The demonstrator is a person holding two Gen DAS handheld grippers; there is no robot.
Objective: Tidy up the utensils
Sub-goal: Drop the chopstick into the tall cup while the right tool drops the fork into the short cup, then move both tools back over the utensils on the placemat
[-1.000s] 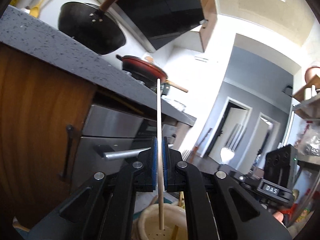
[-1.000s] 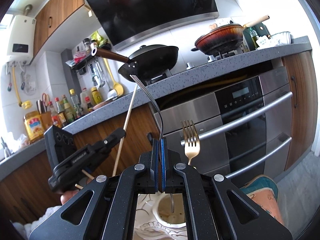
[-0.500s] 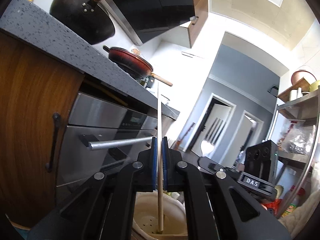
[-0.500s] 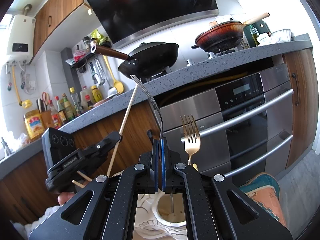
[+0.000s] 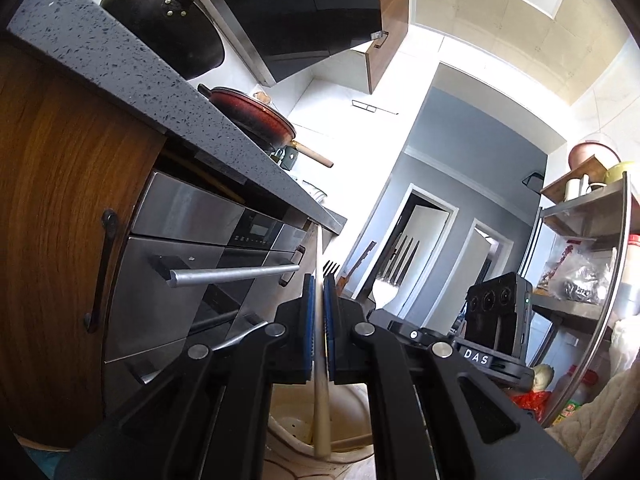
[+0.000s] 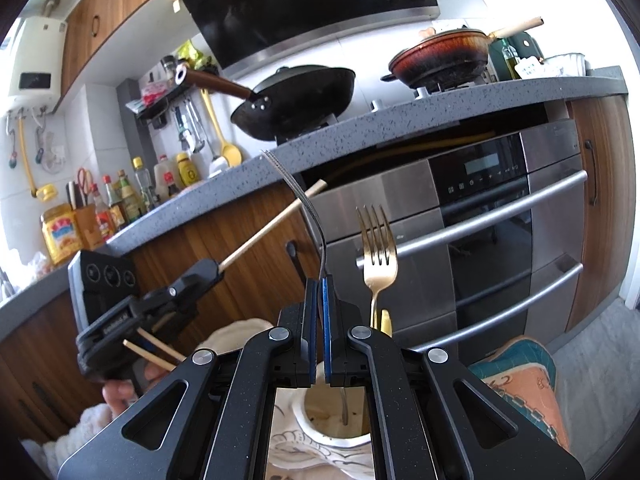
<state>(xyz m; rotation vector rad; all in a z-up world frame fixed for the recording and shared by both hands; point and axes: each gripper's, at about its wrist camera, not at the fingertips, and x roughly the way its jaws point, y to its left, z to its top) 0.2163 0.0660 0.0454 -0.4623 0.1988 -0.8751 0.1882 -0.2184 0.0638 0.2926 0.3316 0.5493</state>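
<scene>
My left gripper (image 5: 319, 286) is shut on a pale wooden chopstick (image 5: 320, 400), whose lower end hangs inside a cream ceramic utensil holder (image 5: 296, 432). In the right wrist view the left gripper (image 6: 208, 272) holds the chopstick (image 6: 272, 228) tilted up to the right. My right gripper (image 6: 319, 284) is shut on a silver fork (image 6: 304, 208), tines up, its handle reaching down into the holder (image 6: 332, 428). A gold fork (image 6: 376, 248) stands in the holder just to the right.
A steel oven (image 6: 500, 240) with bar handles sits under a grey countertop (image 6: 400, 128). A black wok (image 6: 296, 100) and a red pan (image 6: 444, 56) stand on the stove. Two more chopsticks (image 6: 156, 350) show under the left gripper. A patterned cushion (image 6: 524, 384) lies lower right.
My left gripper has tilted and swung with the chopstick, which now leans more to the right and sits lower in the holder. My right gripper and its fork have held nearly still.
</scene>
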